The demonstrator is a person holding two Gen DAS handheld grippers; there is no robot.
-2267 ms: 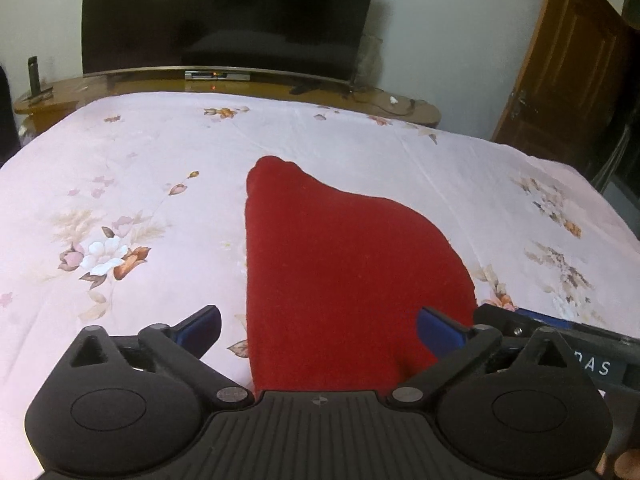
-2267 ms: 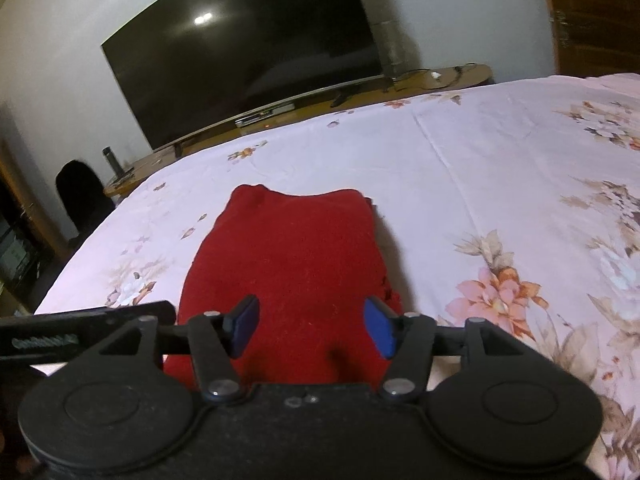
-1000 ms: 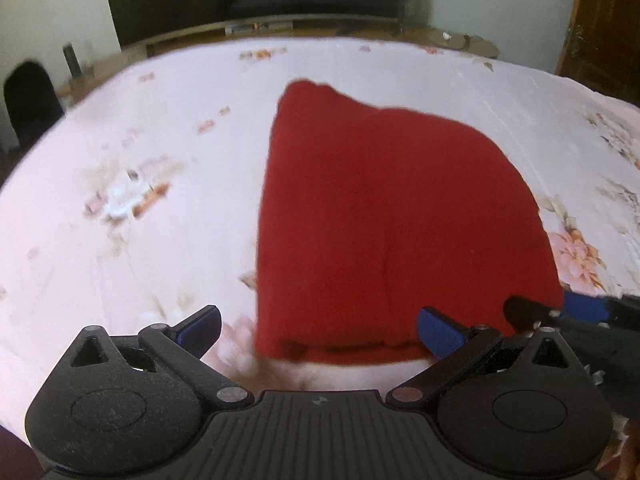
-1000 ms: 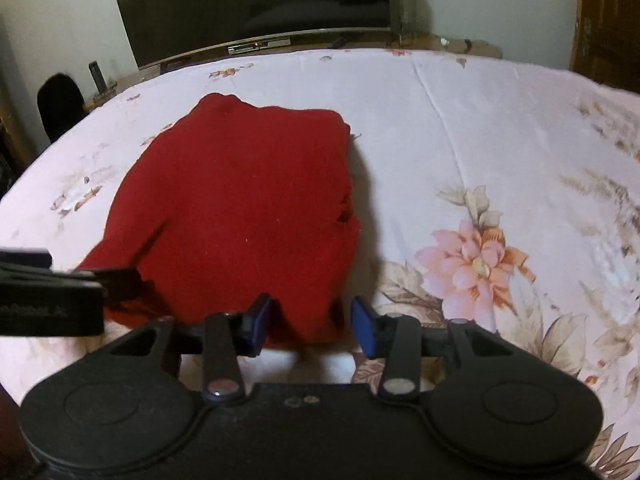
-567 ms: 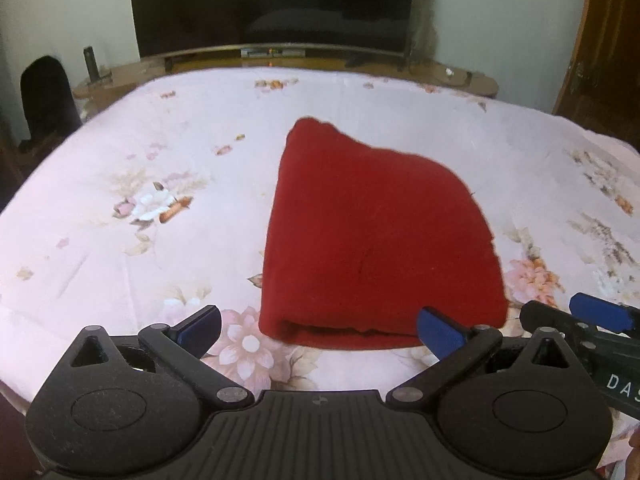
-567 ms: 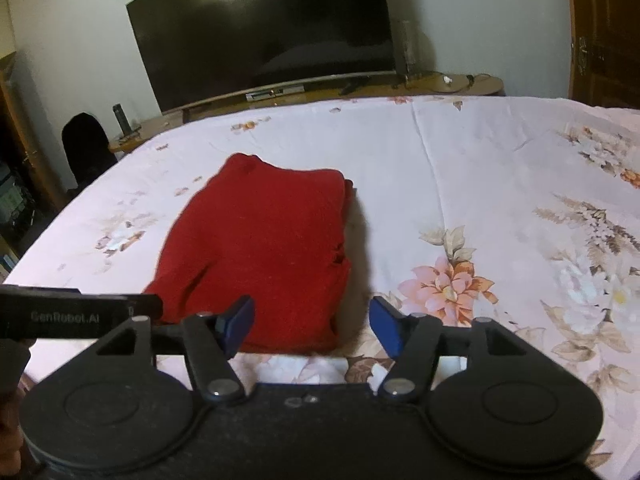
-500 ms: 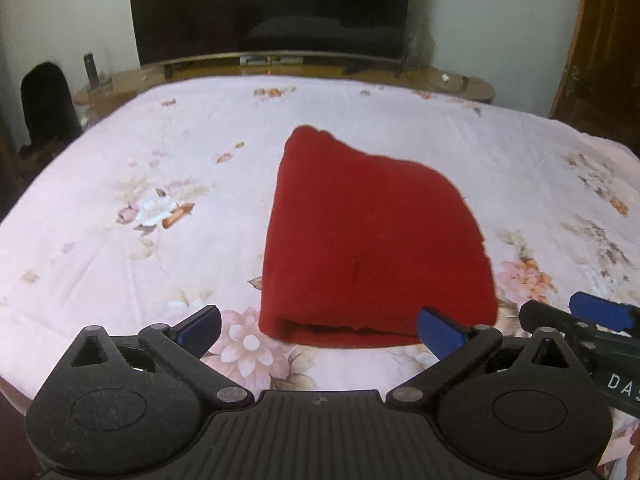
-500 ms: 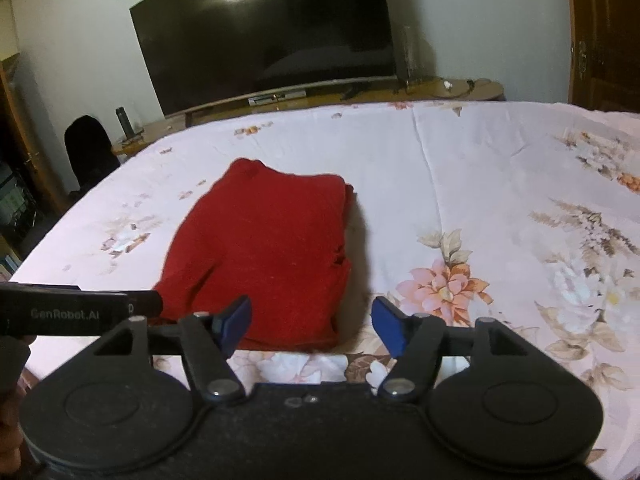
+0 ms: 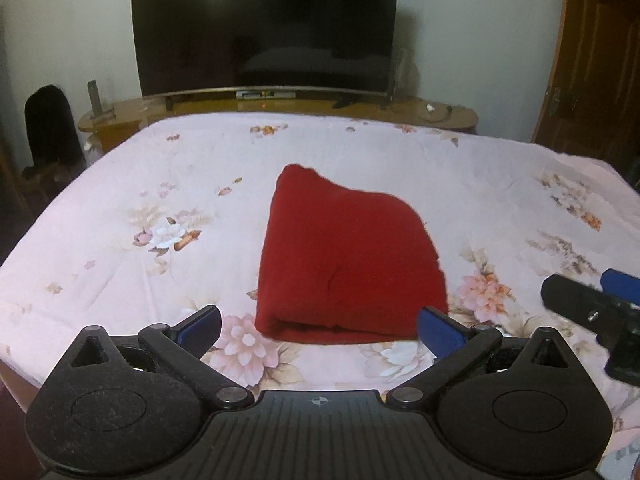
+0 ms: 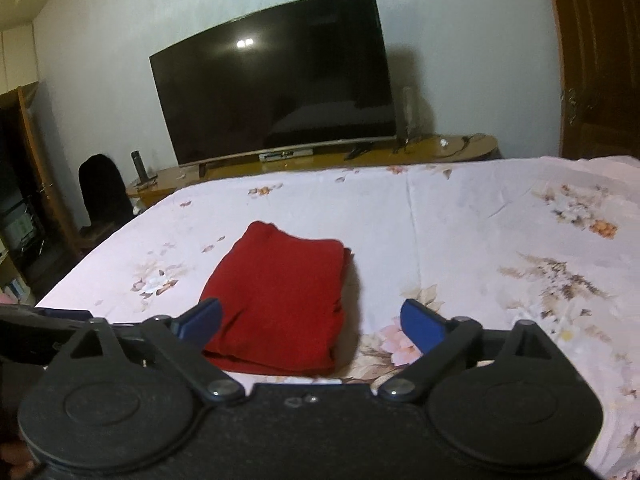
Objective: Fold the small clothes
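Note:
A folded red garment (image 9: 344, 256) lies flat on the floral bed sheet (image 9: 160, 184), its folded edge nearest me. My left gripper (image 9: 320, 324) hovers above and short of that near edge, open, with nothing between its blue pads. In the right wrist view the same red garment (image 10: 280, 296) lies ahead and slightly left. My right gripper (image 10: 310, 320) is raised clear of it and its jaws are opening wide, empty. The right gripper's tip (image 9: 592, 304) shows at the right edge of the left wrist view.
A large dark television (image 9: 264, 28) stands on a low wooden cabinet (image 9: 440, 114) beyond the far end of the bed. A dark chair (image 9: 50, 128) is at the far left, a wooden door (image 9: 600, 60) at the right. Bare sheet lies on both sides of the garment.
Both grippers have lifted and pulled back from the garment, which now looks smaller and farther. The right gripper's jaws have widened from nearly shut to wide apart. The garment stays put.

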